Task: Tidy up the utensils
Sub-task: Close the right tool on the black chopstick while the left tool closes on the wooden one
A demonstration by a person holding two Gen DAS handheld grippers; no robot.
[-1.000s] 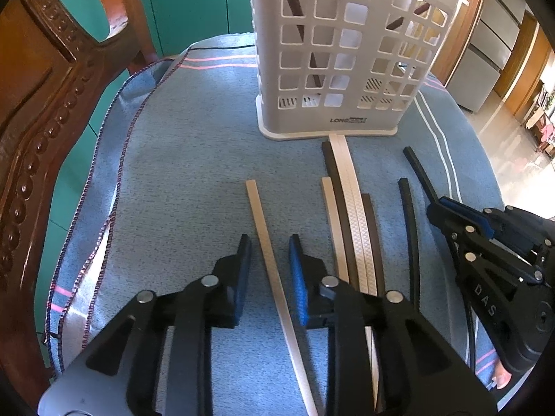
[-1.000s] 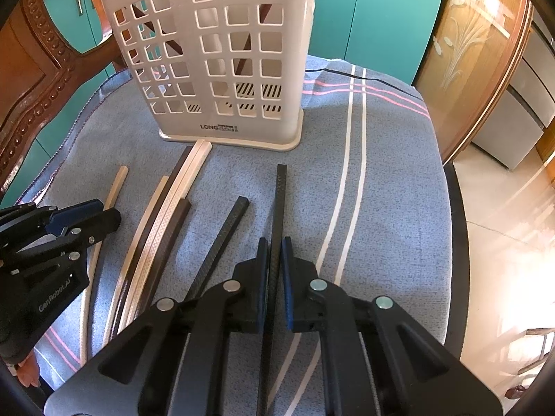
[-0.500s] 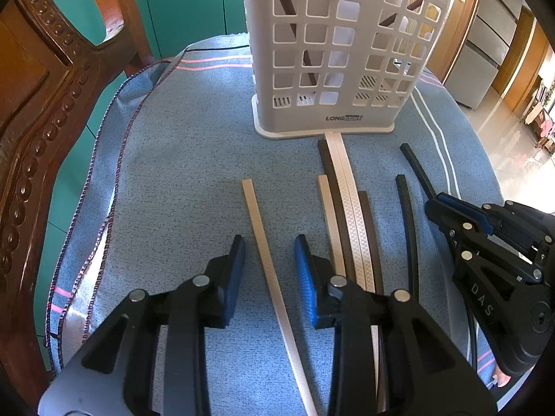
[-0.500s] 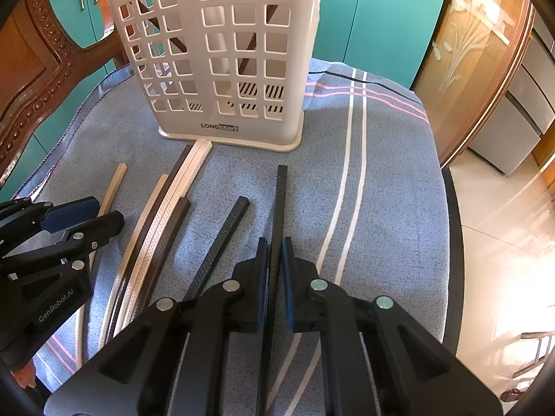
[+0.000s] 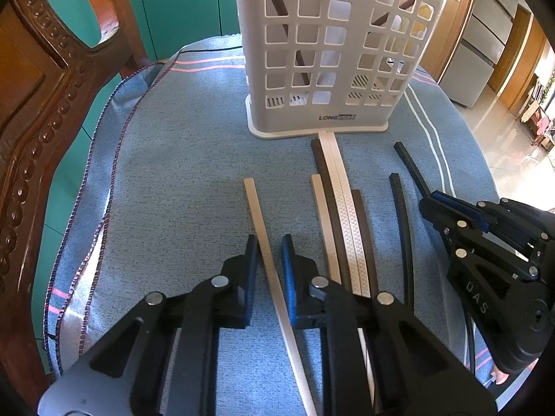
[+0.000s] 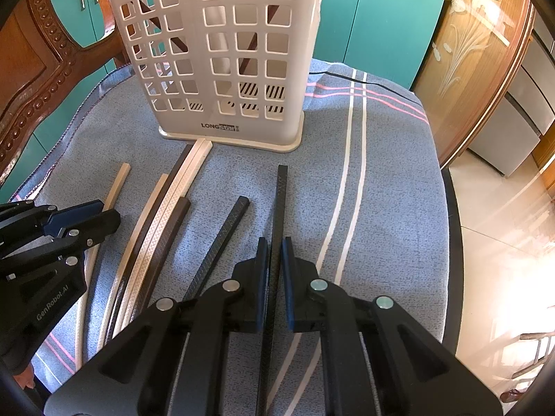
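Since the earlier frame, the left tool point(image 5: 270, 242) has narrowed its jaws around the beige stick point(image 5: 267, 242); the jaws are closing, the stick lies between them, and a slim gap shows on the blue pad's side, so the pads do not yet press it. The right tool point(image 6: 274, 244) has kept its place and remains clenched on the black stick point(image 6: 280, 201), which runs forward from between its fingers toward the basket. Ahead of both tools stands the white slotted basket point(image 5: 333, 52), upright on the blue cloth point(image 5: 173, 173) that covers the surface, with dark sticks leaning inside it. Between the two tools lie the remaining utensils: a bundle of sticks point(image 5: 341, 208), beige, dark brown and pale patterned, touching side by side with its far end against the basket's base, and a second black stick point(image 6: 225, 232) just left of the right tool. The beige stick lies apart from the bundle, to its left. In the left wrist view the right tool point(image 5: 430, 201) appears at the right edge. A carved wooden chair point(image 5: 41, 104) stands left of the left tool, beyond the cloth's edge.
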